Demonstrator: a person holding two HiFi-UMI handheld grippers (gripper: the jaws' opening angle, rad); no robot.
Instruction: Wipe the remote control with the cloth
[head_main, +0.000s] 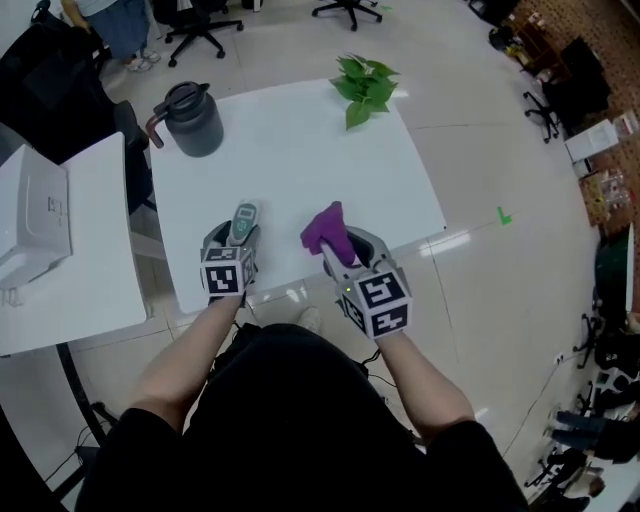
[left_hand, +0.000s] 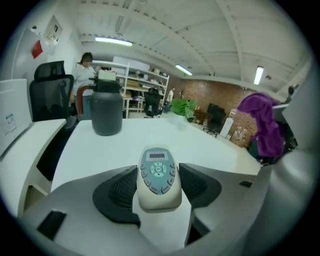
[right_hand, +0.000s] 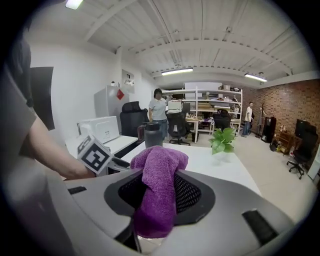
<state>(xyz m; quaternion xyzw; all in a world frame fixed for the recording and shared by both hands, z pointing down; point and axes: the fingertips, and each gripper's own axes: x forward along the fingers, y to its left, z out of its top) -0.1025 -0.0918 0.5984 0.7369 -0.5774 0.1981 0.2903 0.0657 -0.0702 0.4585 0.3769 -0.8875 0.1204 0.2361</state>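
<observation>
A cream remote control (left_hand: 158, 176) with a grey-blue keypad sits between the pads of my left gripper (left_hand: 158, 186), which is shut on it. Seen from the head, the remote (head_main: 242, 223) sticks forward out of the left gripper (head_main: 232, 243) over the near edge of the white table (head_main: 290, 150). My right gripper (right_hand: 159, 192) is shut on a bunched purple cloth (right_hand: 158, 187). From the head, the cloth (head_main: 327, 230) stands up from the right gripper (head_main: 345, 248), a short way to the right of the remote. The two do not touch.
A dark grey jug (head_main: 190, 120) stands at the table's far left and a green plant (head_main: 362, 85) at its far right edge. A second white table (head_main: 75, 250) with a white machine (head_main: 30, 215) is on the left. Office chairs (head_main: 196, 25) and people (right_hand: 158, 107) are further off.
</observation>
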